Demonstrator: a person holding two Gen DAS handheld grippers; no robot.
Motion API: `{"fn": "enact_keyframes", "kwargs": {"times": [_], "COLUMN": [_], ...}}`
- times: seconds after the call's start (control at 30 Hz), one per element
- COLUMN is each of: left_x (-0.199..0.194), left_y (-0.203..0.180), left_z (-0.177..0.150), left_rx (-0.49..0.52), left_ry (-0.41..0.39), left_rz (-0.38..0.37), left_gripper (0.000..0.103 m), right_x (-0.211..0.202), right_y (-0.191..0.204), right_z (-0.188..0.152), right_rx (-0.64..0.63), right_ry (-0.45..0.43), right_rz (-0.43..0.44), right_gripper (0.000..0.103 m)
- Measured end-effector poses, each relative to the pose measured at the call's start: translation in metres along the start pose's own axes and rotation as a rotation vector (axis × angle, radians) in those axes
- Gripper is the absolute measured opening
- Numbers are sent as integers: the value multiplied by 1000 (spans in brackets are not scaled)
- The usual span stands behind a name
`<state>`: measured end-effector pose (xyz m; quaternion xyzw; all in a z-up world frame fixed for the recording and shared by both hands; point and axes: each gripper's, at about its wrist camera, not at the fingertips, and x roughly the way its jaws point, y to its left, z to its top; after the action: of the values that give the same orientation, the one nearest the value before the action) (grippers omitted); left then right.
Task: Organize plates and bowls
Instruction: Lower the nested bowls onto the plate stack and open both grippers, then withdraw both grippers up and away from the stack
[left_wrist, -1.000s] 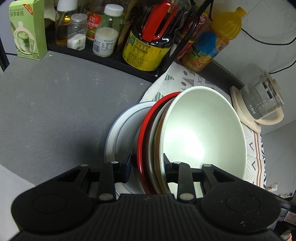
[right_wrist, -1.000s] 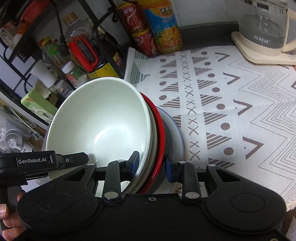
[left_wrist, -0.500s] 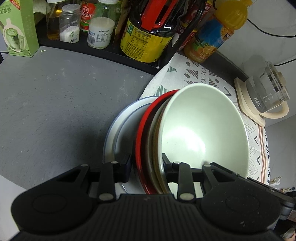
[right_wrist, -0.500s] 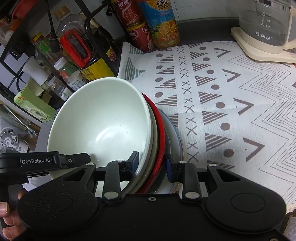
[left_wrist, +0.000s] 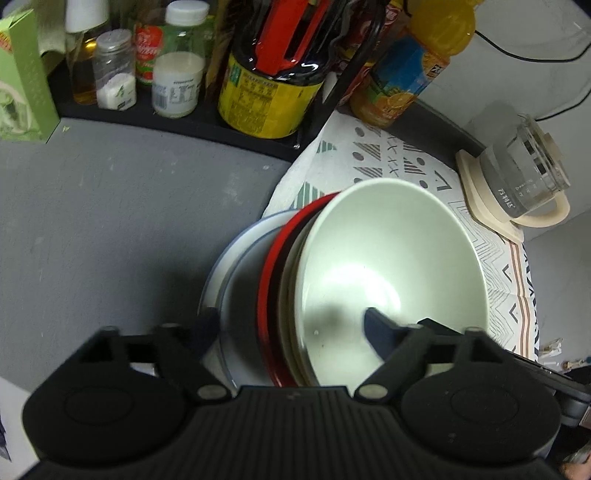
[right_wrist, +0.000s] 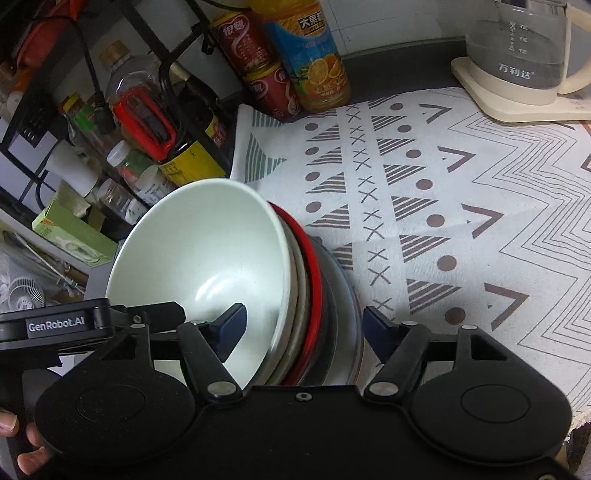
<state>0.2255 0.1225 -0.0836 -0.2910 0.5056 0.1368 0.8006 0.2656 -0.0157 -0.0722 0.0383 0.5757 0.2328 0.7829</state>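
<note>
A stack of dishes stands nested: a pale green bowl (left_wrist: 391, 280) on top, then a beige dish, a red plate (left_wrist: 269, 295) and a white plate with a blue rim (left_wrist: 229, 266) at the bottom. My left gripper (left_wrist: 288, 328) is open, its fingers spread either side of the stack's near rim. My right gripper (right_wrist: 303, 325) is open too, with one finger inside the green bowl (right_wrist: 199, 254) and the other outside the bottom plate (right_wrist: 347, 295). The red plate (right_wrist: 314, 266) shows edge-on there.
The stack sits where the grey counter (left_wrist: 110, 221) meets a patterned cloth (right_wrist: 443, 206). A black rack with bottles and jars (left_wrist: 258, 85) stands behind. An orange juice bottle (right_wrist: 310, 62), red cans (right_wrist: 258, 66) and a glass kettle (right_wrist: 524, 55) stand at the back.
Both grippers have opened: their fingers were clamped on the stack's rim and are now spread wide. The stack has stayed in place.
</note>
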Motion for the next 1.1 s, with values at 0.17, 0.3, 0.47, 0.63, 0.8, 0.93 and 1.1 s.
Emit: {"fn": "enact_keyframes", "kwargs": {"times": [0.17, 0.3, 0.47, 0.63, 0.8, 0.93, 1.1], "left_x": [5, 8, 2, -12, -30, -42, -61], "left_y": [1, 0, -4, 0, -3, -4, -8], "left_z": [11, 17, 21, 25, 20, 8, -12], "left_rx": [47, 83, 115, 89, 98, 79, 122], "left_ry": [12, 19, -13, -53, -88, -98, -150], "left_rz": [-7, -16, -37, -74, -79, -81, -62], "left_gripper": [88, 89, 89, 91, 103, 103, 103], "right_x": [2, -6, -20, -49, -77, -99, -122], "right_y": [-5, -7, -9, -14, -26, -30, -32], "right_z": [-4, -7, -9, -14, -23, -36, -55], "right_rx": [61, 104, 120, 154, 167, 147, 143], "right_ry": [-21, -68, -122, -220, -267, -294, -298], "right_rz": [-23, -42, -90, -80, -64, -107, -128], "right_gripper": [79, 88, 97, 103, 103, 103, 103]}}
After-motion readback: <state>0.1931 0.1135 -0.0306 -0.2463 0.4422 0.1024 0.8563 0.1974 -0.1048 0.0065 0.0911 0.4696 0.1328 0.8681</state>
